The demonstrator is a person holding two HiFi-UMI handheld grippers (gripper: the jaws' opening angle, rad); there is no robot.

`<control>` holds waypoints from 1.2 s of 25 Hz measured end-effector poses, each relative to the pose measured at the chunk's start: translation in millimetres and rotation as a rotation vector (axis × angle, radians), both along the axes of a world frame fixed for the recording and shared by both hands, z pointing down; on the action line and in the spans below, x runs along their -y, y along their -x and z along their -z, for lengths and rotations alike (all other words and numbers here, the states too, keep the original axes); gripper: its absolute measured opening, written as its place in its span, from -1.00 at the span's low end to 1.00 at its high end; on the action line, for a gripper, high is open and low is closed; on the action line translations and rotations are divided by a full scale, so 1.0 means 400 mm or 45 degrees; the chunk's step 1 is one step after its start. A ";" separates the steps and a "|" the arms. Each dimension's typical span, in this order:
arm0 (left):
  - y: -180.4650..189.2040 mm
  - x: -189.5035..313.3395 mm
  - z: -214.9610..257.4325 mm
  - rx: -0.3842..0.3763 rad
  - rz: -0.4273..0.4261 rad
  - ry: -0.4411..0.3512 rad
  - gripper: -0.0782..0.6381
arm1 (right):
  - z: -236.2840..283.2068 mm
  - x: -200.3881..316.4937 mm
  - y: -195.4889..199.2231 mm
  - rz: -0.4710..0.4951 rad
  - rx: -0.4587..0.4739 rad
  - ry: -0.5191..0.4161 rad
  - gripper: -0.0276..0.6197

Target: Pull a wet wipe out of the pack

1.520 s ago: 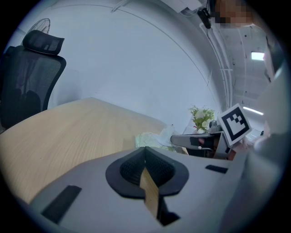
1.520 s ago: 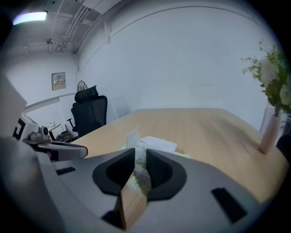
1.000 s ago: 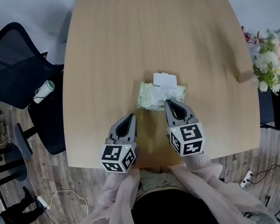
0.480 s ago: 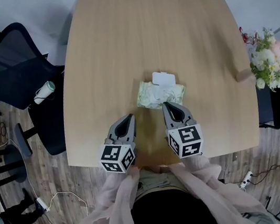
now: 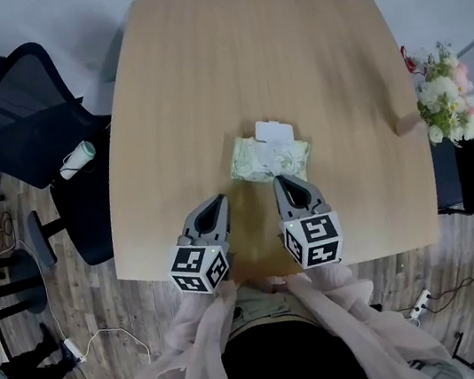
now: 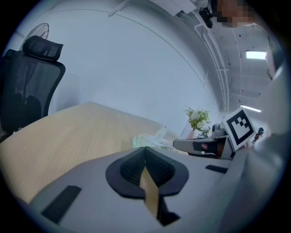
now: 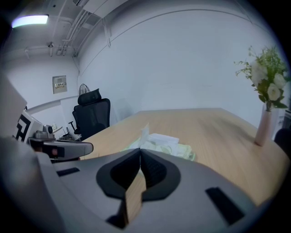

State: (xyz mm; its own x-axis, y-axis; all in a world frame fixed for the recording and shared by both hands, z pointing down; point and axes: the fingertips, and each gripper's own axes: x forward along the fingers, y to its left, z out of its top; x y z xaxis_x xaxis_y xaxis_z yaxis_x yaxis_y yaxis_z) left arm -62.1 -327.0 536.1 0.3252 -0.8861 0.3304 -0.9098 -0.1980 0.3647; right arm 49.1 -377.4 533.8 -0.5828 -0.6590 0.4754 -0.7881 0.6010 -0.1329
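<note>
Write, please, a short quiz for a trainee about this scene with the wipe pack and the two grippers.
1. True or false: the jaws of the left gripper and of the right gripper are together.
2. In the head view, what stands near the right edge of the table? A: a lamp. B: flowers. C: a cup.
3. Which gripper's tip is nearer the pack?

Key: 1 true; 2 B; 3 the right.
</note>
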 end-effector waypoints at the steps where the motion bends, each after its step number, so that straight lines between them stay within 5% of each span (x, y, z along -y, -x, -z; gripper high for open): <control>1: -0.001 -0.002 0.002 0.002 -0.001 -0.002 -0.75 | 0.000 -0.003 -0.001 -0.001 0.001 0.001 -0.88; 30: -0.011 -0.043 0.025 0.018 -0.031 -0.033 -0.75 | 0.021 -0.066 -0.003 0.016 0.063 0.005 -0.89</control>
